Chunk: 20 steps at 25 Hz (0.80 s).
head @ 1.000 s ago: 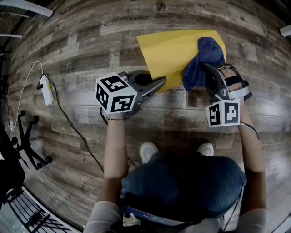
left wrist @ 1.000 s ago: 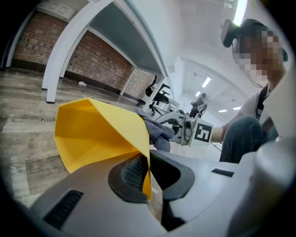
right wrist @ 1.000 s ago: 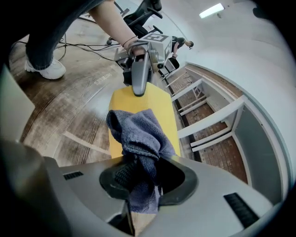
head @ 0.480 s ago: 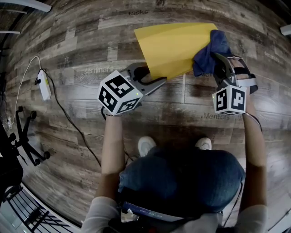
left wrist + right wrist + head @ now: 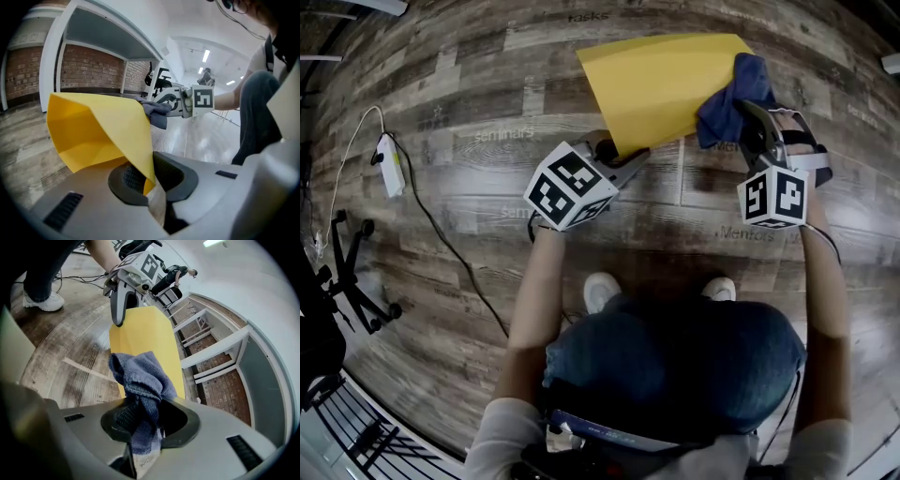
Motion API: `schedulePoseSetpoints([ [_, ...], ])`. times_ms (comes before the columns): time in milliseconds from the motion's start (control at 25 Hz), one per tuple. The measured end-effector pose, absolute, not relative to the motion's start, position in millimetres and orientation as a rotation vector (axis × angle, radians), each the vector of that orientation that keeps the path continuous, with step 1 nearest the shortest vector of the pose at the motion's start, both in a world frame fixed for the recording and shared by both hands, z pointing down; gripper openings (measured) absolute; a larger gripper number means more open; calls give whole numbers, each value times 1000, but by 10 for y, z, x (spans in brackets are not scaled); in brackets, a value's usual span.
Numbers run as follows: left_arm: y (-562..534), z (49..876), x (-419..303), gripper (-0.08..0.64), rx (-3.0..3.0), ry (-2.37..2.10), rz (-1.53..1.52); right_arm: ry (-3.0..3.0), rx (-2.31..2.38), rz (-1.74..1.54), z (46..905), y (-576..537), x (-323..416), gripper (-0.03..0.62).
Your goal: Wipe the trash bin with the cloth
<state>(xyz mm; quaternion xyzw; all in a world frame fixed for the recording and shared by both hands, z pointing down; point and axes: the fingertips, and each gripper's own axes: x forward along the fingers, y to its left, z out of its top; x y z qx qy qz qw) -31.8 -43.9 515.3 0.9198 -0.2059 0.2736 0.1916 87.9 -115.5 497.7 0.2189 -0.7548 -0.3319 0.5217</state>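
The yellow trash bin (image 5: 661, 80) lies on the wood floor ahead of me. My left gripper (image 5: 633, 157) is at its near corner. Its jaws have just been closing, and the left gripper view shows them pinching the bin's thin yellow edge (image 5: 143, 161). My right gripper (image 5: 748, 111) is shut on the blue cloth (image 5: 731, 98), which rests against the bin's right edge. In the right gripper view the cloth (image 5: 140, 380) bunches up out of the jaws in front of the yellow bin (image 5: 150, 333), with the left gripper (image 5: 117, 319) at the bin's far end.
A white power adapter (image 5: 391, 176) and its black cable lie on the floor to the left, next to a black chair base (image 5: 356, 281). My shoes (image 5: 602, 289) stand just behind the grippers. A white shelf frame (image 5: 220, 352) stands along a brick wall beyond the bin.
The left gripper went from shut, to wide open at the bin's near corner, to closed on that corner. The right gripper carried the cloth rightward to the bin's right edge.
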Motion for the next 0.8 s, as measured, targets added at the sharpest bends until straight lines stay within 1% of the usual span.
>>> schedulePoseSetpoints([
  [200,-384,5036,-235,25,2577,-485,641,-1840,538,-843,4830,-1086,745,101],
  [440,-346,4901,-267,26,2541,-418,549,-1926,473,-967,4490,-804,229,101],
  [640,-362,4926,-369,25,2516,-450,551,-2014,405,-1043,4443,-547,-225,101],
  [800,-353,4949,-372,25,2511,-442,588,-2039,358,-1059,4580,-462,-426,101],
])
